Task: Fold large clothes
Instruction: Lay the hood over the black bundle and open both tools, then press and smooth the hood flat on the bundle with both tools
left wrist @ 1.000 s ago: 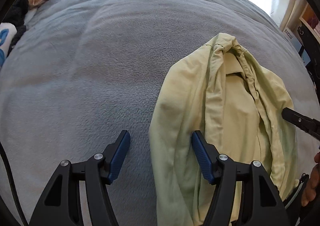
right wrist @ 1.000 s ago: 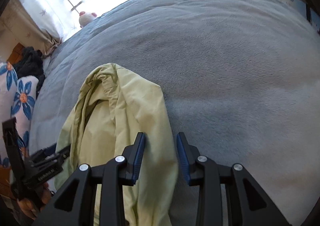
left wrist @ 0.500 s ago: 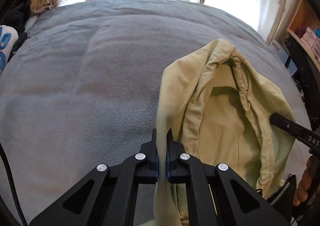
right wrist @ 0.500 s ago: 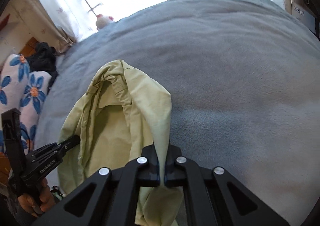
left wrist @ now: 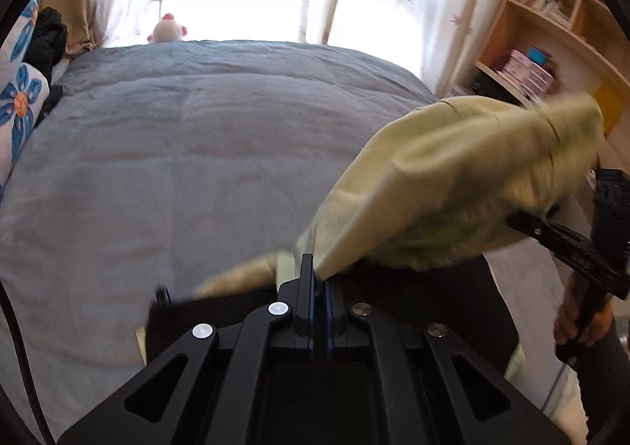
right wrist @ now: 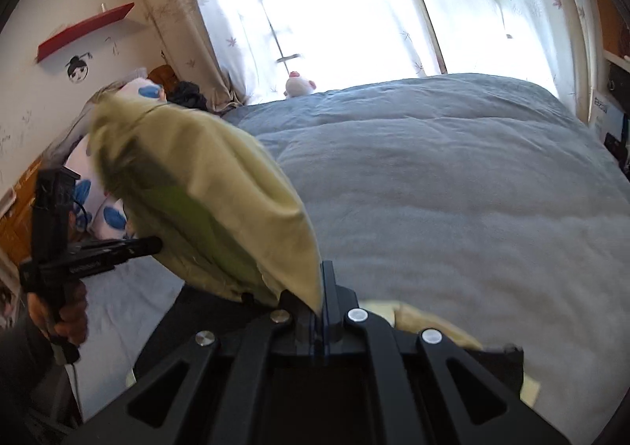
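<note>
A pale yellow-green garment (left wrist: pixel 453 185) is being raised off the grey bed cover (left wrist: pixel 177 169) by both grippers at once. In the left wrist view the fingers of the left gripper (left wrist: pixel 319 279) are pressed together on an edge of the cloth, which rises away from their tips up and to the right. In the right wrist view the right gripper (right wrist: pixel 321 287) is likewise pinched on an edge — the fabric billows up and to the left of its fingers. Each gripper is also seen from the other's camera, gripped by a hand (right wrist: pixel 67 307) at the frame's side. The garment is blurred and slack between the two holds, clear of the bed ahead of the fingers; a further pale fold (right wrist: pixel 425 321) is seen low down just behind the right fingers, though whether it rests on the bed cannot be told.

The step in hand is judged to be the pick-up and shake-out that comes before any fold is made. For the next move, both pinches would need to be kept firm while the two edges are drawn apart, so that the cloth is stretched flat — then it could be laid out on the open cover beyond the fingertips, with wrinkles pulled out before the first fold.
</note>
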Available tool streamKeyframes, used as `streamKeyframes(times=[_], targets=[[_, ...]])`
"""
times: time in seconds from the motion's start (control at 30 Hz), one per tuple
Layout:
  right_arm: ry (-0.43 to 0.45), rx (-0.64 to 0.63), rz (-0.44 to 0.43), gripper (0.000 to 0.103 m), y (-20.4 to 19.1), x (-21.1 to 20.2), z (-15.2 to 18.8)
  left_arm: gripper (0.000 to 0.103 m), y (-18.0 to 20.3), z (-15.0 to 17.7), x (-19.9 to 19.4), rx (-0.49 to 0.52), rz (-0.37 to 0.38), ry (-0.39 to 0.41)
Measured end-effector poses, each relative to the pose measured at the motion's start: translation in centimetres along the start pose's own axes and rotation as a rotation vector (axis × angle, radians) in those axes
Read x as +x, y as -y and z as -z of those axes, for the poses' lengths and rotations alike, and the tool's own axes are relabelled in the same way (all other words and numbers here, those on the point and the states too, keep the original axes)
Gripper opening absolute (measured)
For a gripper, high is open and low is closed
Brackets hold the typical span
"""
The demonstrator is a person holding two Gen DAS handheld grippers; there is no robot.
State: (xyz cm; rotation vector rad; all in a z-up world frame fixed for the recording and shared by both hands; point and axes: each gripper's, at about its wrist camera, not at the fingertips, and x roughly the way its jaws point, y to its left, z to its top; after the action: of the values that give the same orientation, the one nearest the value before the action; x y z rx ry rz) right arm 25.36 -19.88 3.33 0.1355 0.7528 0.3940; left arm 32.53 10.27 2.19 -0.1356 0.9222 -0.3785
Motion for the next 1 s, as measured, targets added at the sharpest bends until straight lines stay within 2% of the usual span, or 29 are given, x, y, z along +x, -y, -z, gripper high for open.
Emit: streamKeyframes(times=[0.1, 0.23, 0.33, 0.47, 0.53, 0.63, 0.83, 1.0], targets=[[-0.040, 0.027, 0.077, 0.006, 0.4, -0.5, 4.5, 0.002, 0.5, 5.4, -0.2, 0.035, 0.006, -0.065], [-0.215, 0.106, 0.167, 0.010, 1.7, 0.7, 10.8, 0.002, 0.3, 11.8, 1.9, 0.033, -0.023, -0.203], [-0.270, 0.163, 0.170, 0.010, 1.7, -0.2, 13.8, 0.002, 0.3, 15.2, 2.4, 0.004, -0.028, -0.266], [-0.274, 0.218, 0.117, 0.012, 1.2, -2.9, 15.3, 0.003, 0.5, 16.5, 1.1, -0.018, -0.013, -0.270], [-0.276, 0.220, 0.107, 0.024, 0.3, -4.3, 15.5, 0.004, 0.8, 16.6, 0.2, -0.022, -0.002, -0.254], [-0.252, 0.225, 0.079, 0.033, -1.0, -6.2, 15.4, 0.007, 1.3, 16.2, -1.6, -0.029, 0.014, -0.223], [-0.220, 0.219, 0.021, 0.033, -3.2, -8.5, 15.1, 0.018, 3.6, 16.6, -4.0, -0.015, 0.048, -0.195], [-0.266, 0.219, 0.004, 0.033, -4.5, -6.7, 16.7, 0.026, 4.4, 17.8, -3.3, -0.049, 0.076, -0.202]])
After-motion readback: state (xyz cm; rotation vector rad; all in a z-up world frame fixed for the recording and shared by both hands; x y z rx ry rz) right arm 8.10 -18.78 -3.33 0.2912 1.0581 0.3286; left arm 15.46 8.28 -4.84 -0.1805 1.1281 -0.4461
